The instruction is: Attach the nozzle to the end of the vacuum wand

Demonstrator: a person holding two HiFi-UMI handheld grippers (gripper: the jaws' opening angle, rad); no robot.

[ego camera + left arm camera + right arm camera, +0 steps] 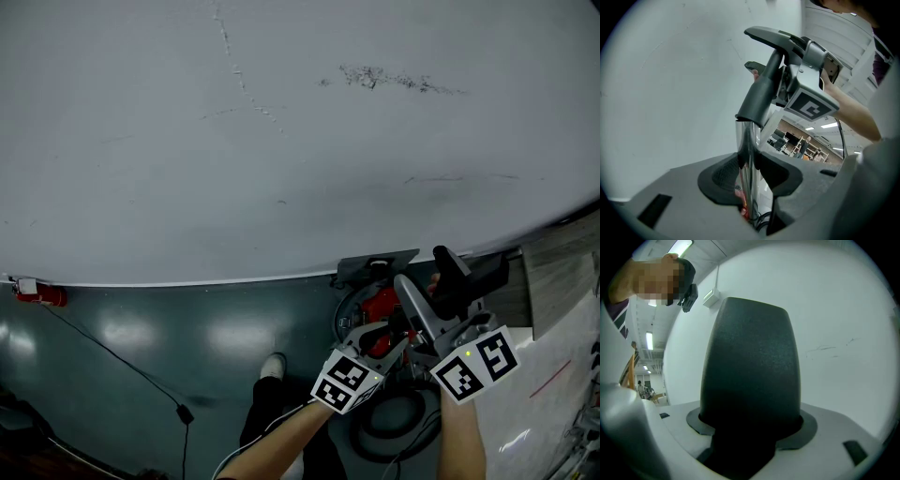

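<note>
Place: we log a large workshop or lab hall. Evidence: scuffed white wall (281, 141); glossy grey-blue floor (141, 347) reflecting lamps, loose cable (122, 361) across it; beyond, an open bay with shelving racks (779, 137) under ceiling strip lights (832, 124), people standing.

I have open floor (131, 328) on the left, crossed by one thin cable (112, 356); the white wall (281, 122) blocks ahead, red vacuum body (377, 307) and coiled hose (367, 433) crowd beneath.
</note>
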